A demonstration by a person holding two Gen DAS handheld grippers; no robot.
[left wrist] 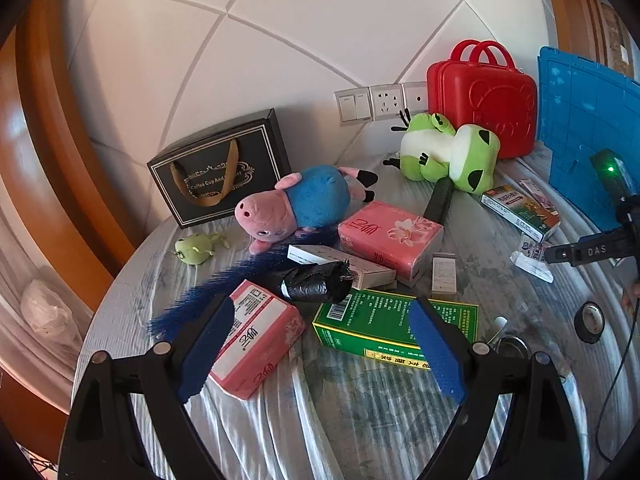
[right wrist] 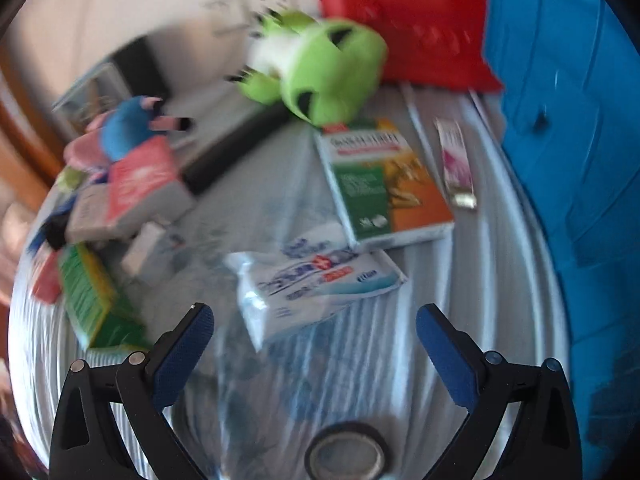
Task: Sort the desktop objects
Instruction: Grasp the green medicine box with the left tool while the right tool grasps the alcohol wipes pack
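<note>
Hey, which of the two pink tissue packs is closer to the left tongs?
The pink tissue pack with the white label, lying right by the left tongs' finger; the flower-printed pink pack sits farther back, beside the pig plush toy.

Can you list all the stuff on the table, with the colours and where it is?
pig plush: 1, pink and blue, middle back
frog plush: 1, green and white, by the red case
red case: 1, back right
black gift bag: 1, back left
tissue packs: 2, pink, middle and front left
green box: 1, front middle
blue crate: 1, right edge
left gripper: open, empty
right gripper: open, empty
</note>
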